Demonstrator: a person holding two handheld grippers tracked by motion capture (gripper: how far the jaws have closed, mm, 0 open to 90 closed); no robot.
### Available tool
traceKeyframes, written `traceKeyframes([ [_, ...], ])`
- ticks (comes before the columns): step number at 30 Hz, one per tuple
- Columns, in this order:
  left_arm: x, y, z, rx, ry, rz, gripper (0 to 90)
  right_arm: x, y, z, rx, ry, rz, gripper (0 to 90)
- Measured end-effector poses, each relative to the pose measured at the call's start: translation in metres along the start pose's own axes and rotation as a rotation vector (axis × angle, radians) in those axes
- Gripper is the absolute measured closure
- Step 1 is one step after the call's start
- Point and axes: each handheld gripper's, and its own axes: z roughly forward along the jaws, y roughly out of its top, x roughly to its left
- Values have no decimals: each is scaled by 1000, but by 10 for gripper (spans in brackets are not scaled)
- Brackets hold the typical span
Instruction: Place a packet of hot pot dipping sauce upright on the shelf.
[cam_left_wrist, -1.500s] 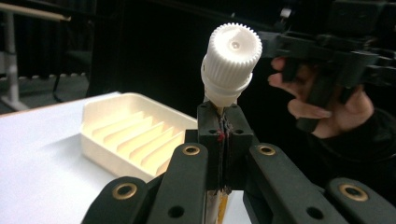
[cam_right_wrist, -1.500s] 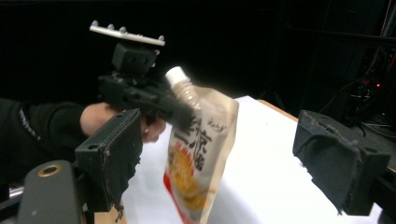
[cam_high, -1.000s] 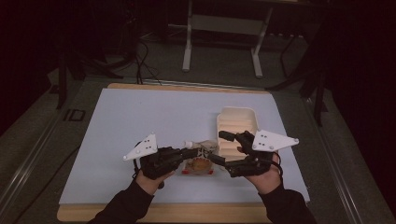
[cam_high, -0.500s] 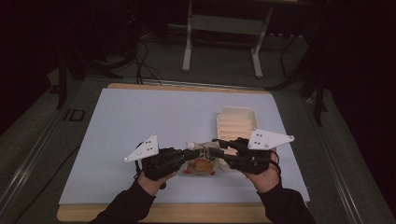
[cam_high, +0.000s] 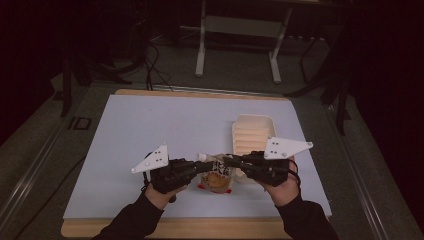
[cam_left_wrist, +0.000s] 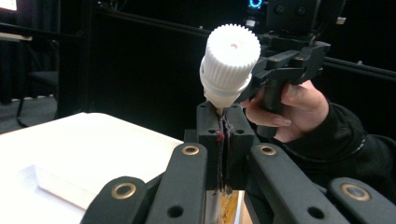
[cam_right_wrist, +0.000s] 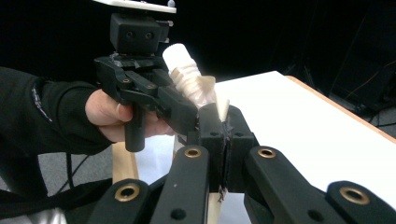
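The table (cam_high: 150, 130) has a pale, matte top laid over a wooden board whose edge shows along the near and far sides. Around it the room is dark: grey floor, loose black cables, and the white legs of a stand (cam_high: 202, 47) beyond the far edge.

On the table I count one spouted pouch (cam_high: 216, 176), one white ribbed tray (cam_high: 252, 132), and two grippers, each held in one hand of a person in black sleeves.

The left gripper (cam_high: 199, 164) points rightward, and its jaws are clamped together on the top edge of the pouch, just under the white ridged cap (cam_left_wrist: 229, 58). In the left gripper view the cap stands directly above the pinched jaws, with the pouch's orange print showing below them.

The right gripper (cam_high: 229, 161) comes in from the opposite side and meets the left one nearly tip to tip. Its jaws are also clenched, with a thin cream flap of the pouch pinched between them; in the right gripper view the cap and spout sit just beyond those jaws, against the other gripper.

The pouch hangs between the two claws, its body just below them and near the table's front edge. The tray lies flat just beyond the right gripper, close to the table's right side.
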Motion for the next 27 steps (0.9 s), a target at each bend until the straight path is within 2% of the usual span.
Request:
traceKeyframes([
  [3,0,4,-1,-7,-2,9,809,0,3,-1,-7,14,2,892],
  [5,-1,6,-1,-9,8,14,738,0,5,-1,-3,7,-10,892],
  [6,-1,7,-2,-4,6,11,737,0,5,-1,2,5,-12,892],
  [7,-2,7,-1,2,-2,13,702,1,6,0,5,2,-15,892],
  [8,-2,7,-1,2,-2,13,625,1,6,0,8,0,-16,892],
  [10,-3,8,-3,4,-7,18,600,0,6,-1,8,1,-16,892],
  [11,-3,9,-4,-4,-21,2,549,-1,6,-1,6,1,-12,892],
  [13,-3,10,-4,0,-12,-1,398,-1,5,-1,4,3,-10,892],
  [14,-4,11,-6,-4,10,11,398,-2,5,-2,4,0,-10,892],
  [15,-5,11,-7,11,29,25,322,-4,6,-3,-4,6,-1,892],
  [16,-5,11,-7,11,29,25,286,-4,6,-3,-4,6,-1,892],
  [17,-8,12,-8,54,104,79,234,-6,6,-5,-8,-5,2,892],
  [18,-9,12,-10,60,111,83,192,-7,7,-6,-10,-3,2,892],
  [20,-9,12,-12,60,108,78,171,-9,8,-9,-15,-10,-5,892],
  [21,-9,11,-17,63,120,61,141,-10,9,-11,-16,-10,-7,891],
  [23,-7,10,-22,72,124,50,137,-13,11,-14,-24,-11,-6,892],
  [27,-4,7,-31,114,172,40,112,-22,15,-24,-40,-15,0,891],
])
